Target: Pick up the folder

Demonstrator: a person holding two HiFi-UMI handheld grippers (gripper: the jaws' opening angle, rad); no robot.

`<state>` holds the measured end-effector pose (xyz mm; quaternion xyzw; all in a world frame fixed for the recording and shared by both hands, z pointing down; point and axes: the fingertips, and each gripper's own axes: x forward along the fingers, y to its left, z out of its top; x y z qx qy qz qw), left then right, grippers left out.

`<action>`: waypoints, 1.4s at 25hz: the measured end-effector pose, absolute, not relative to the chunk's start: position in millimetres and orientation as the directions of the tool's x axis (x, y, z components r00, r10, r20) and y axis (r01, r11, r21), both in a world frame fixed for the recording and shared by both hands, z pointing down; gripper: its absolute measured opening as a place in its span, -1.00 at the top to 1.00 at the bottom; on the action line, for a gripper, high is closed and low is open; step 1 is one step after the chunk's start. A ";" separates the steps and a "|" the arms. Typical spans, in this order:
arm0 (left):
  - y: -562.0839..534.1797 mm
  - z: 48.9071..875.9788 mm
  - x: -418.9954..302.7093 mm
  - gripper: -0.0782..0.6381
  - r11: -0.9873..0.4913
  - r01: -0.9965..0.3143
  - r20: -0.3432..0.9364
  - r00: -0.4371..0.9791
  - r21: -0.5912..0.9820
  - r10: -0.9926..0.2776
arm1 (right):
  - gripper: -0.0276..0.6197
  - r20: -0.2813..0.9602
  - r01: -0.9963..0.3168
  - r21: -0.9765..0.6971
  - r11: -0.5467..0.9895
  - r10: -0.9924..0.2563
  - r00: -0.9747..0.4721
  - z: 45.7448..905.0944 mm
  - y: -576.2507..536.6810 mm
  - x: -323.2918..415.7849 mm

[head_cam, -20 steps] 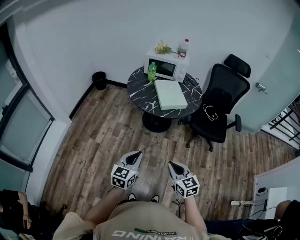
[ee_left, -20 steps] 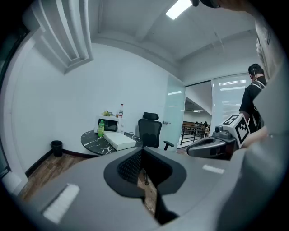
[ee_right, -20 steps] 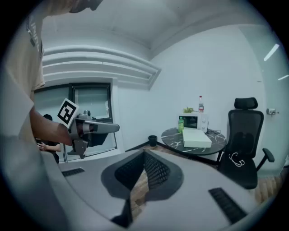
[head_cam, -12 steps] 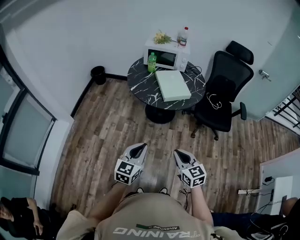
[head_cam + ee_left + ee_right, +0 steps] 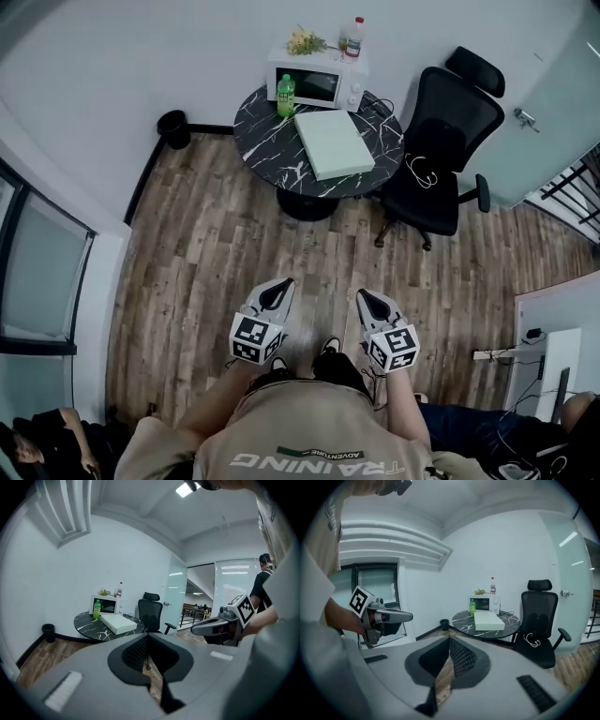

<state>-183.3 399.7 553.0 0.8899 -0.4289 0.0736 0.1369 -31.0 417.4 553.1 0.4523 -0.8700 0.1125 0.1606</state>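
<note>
A pale green folder (image 5: pixel 334 143) lies flat on a round black marble table (image 5: pixel 262 155) far ahead of me; it also shows as the folder (image 5: pixel 118 624) and the folder (image 5: pixel 488 619) in the gripper views. My left gripper (image 5: pixel 277 292) and right gripper (image 5: pixel 367 301) hover side by side over the wooden floor, well short of the table. Both are shut with nothing between the jaws. The left gripper (image 5: pixel 146 641) and right gripper (image 5: pixel 450 644) point slightly downward toward the table.
A white microwave (image 5: pixel 317 82) stands at the table's back with a green bottle (image 5: pixel 285 95) beside it, a clear bottle (image 5: pixel 353 36) and flowers on top. A black office chair (image 5: pixel 442 155) sits right of the table. A black bin (image 5: pixel 172 126) stands by the wall.
The table and folder have drawn a little nearer and shifted up in the head view as I walk forward. Both grippers keep their place and stay shut.
</note>
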 end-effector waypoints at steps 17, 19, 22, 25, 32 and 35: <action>286.4 525.1 -37.3 0.76 -0.526 -0.833 0.265 0.553 0.173 -0.790 | 0.89 0.378 -0.741 -0.066 0.668 -0.670 -0.638 563.2 283.4 122.8; 274.0 525.6 -26.0 0.76 -0.503 -0.840 0.271 0.542 0.203 -0.796 | 0.89 0.365 -0.733 -0.082 0.675 -0.664 -0.652 563.0 267.6 136.4; 258.4 532.6 -15.8 0.76 -0.484 -0.851 0.304 0.526 0.205 -0.794 | 0.89 0.357 -0.728 -0.101 0.678 -0.658 -0.663 567.3 247.3 146.9; 249.5 540.2 -10.4 0.76 -0.498 -0.846 0.345 0.533 0.192 -0.772 | 0.89 0.357 -0.724 -0.125 0.678 -0.651 -0.670 572.8 232.8 151.4; 195.3 567.1 -16.4 0.76 -0.502 -0.841 0.373 0.541 0.202 -0.754 | 0.89 0.399 -0.740 -0.154 0.654 -0.644 -0.652 599.1 199.4 157.2; 161.6 576.1 -14.6 0.76 -0.515 -0.827 0.349 0.563 0.226 -0.749 | 0.89 0.442 -0.750 -0.074 0.657 -0.653 -0.616 600.7 181.0 161.3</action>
